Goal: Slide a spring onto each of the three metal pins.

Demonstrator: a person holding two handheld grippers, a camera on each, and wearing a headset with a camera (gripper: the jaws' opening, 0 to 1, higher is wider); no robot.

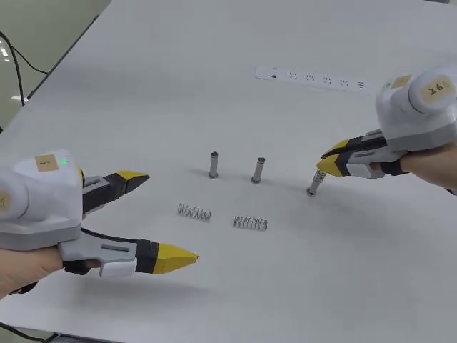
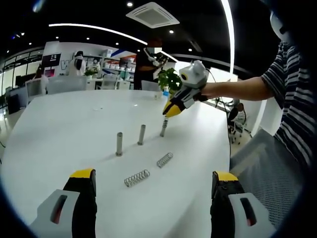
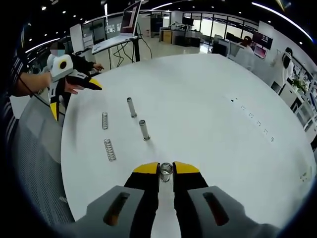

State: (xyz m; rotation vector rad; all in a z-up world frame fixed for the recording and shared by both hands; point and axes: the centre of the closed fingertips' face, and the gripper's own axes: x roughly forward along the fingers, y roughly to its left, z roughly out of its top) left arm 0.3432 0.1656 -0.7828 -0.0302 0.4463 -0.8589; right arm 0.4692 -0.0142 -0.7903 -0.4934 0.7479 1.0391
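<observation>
- Meanwhile, in the head view, the left gripper hovers with its jaws spread wide and nothing between them, near the tabletop's near edge. Two loose springs lie flat side by side just beyond its tips. Behind them, toward the middle of the tabletop, two bare pins stand upright. Further right, the right gripper pinches the top of a spring that sits over the tilted third pin. A power strip lies near the far edge.
- From the left gripper view, the left gripper frames the scene with its jaws far apart. The loose springs lie ahead, then the bare pins. The right gripper meets the spring from above, and a striped sleeve fills the right side.
- From the right gripper view, the right gripper has its jaws closed on the spring, seen end-on. The bare pins and loose springs lie beyond, with the left gripper open at the tabletop's edge.
</observation>
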